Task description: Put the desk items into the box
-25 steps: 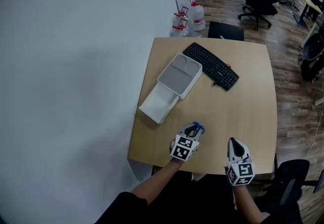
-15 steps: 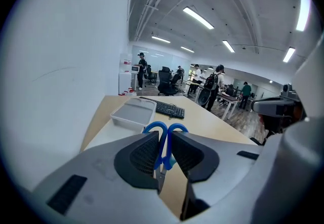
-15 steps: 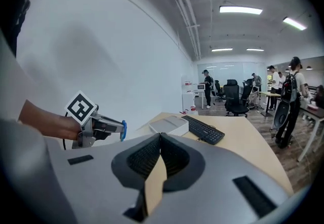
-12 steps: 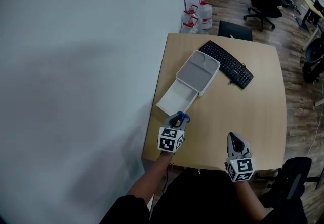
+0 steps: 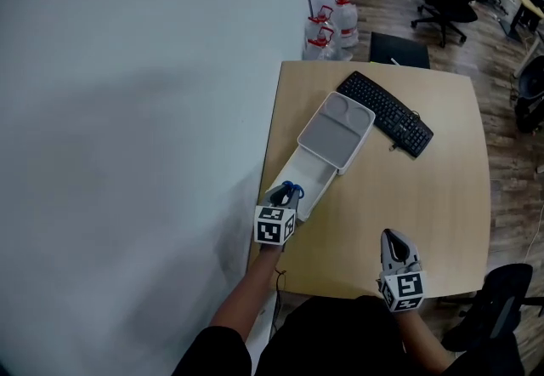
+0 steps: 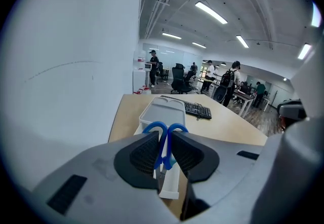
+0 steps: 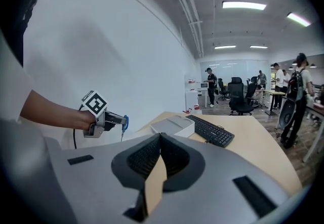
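— What is on the desk (image 5: 408, 196)?
— A box (image 5: 299, 181) lies along its left edge, beside the wall (image 5: 127, 111). A lid (image 5: 337, 132) rests across the box's far end, and a keyboard (image 5: 387, 113) lies just right of the lid.
— And the grippers?
— The left gripper (image 5: 285, 194), with scissors (image 5: 291, 190) between its jaws, is at the box's near end. The right gripper (image 5: 393, 236) is over the desk's near right part.

Bright, even light from ceiling strips (image 6: 211, 12) above and ahead of the left tool (image 6: 164, 139). I see soft shadow on the wall (image 5: 144, 221) beside it; both gripper views bow, corners black.
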`<state>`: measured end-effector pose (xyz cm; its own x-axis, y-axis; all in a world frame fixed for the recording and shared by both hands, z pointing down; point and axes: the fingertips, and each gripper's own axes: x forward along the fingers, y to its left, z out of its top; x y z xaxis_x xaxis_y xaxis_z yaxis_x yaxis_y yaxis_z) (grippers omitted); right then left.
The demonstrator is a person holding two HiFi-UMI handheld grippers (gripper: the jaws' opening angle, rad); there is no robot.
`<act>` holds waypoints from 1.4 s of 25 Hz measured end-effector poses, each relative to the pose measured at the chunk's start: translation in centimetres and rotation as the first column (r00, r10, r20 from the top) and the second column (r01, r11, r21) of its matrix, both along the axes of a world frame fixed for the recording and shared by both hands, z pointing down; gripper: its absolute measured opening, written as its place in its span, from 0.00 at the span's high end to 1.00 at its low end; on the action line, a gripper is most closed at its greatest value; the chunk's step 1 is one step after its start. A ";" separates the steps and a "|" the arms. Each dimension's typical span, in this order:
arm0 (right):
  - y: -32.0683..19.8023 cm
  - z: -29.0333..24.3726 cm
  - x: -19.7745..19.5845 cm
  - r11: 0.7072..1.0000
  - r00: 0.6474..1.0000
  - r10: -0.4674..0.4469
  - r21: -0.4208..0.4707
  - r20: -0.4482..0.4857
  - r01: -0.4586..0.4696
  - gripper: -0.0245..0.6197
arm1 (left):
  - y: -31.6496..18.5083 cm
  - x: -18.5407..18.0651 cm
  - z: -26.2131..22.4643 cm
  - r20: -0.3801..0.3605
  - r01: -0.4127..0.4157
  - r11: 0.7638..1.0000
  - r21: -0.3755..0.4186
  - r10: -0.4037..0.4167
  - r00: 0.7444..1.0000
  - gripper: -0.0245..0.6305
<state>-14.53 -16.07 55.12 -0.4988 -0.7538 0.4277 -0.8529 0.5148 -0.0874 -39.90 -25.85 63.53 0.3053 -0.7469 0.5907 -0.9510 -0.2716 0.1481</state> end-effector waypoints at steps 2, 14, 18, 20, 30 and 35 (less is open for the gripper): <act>-0.6 0.6 0.6 1.000 1.000 0.024 -0.004 -0.002 -0.024 0.87 | -0.5 -0.2 1.4 0.009 -0.006 1.000 -0.030 0.006 1.000 0.84; -3.8 4.6 2.5 0.991 0.995 0.100 -0.093 0.003 -0.099 0.87 | -5.0 1.0 6.3 0.062 -0.120 0.983 -0.138 0.129 0.990 0.84; -4.4 5.6 3.1 0.986 0.993 0.122 -0.114 0.000 -0.121 0.87 | -5.5 2.0 9.1 0.102 -0.159 0.962 -0.224 0.186 0.977 0.84; -4.7 6.2 3.4 0.983 0.991 0.134 -0.125 -0.003 -0.133 0.87 | -5.8 2.5 10.4 0.122 -0.180 0.949 -0.257 0.217 0.968 0.84; -6.0 7.2 4.7 0.973 0.984 0.176 -0.152 0.001 -0.174 0.87 | -7.2 3.5 17.2 0.157 -0.196 0.909 -0.368 0.268 0.951 0.84; -6.3 7.2 5.3 0.970 0.981 0.192 -0.156 0.009 -0.188 0.87 | -7.5 3.5 18.5 0.156 -0.183 0.900 -0.396 0.262 0.952 0.84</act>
<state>-9.28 -22.39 62.37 -0.3642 -0.7620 0.5355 -0.9305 0.3223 -0.1742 -36.36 -33.38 81.99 0.2829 -0.3866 0.8778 -0.8923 -0.4418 0.0930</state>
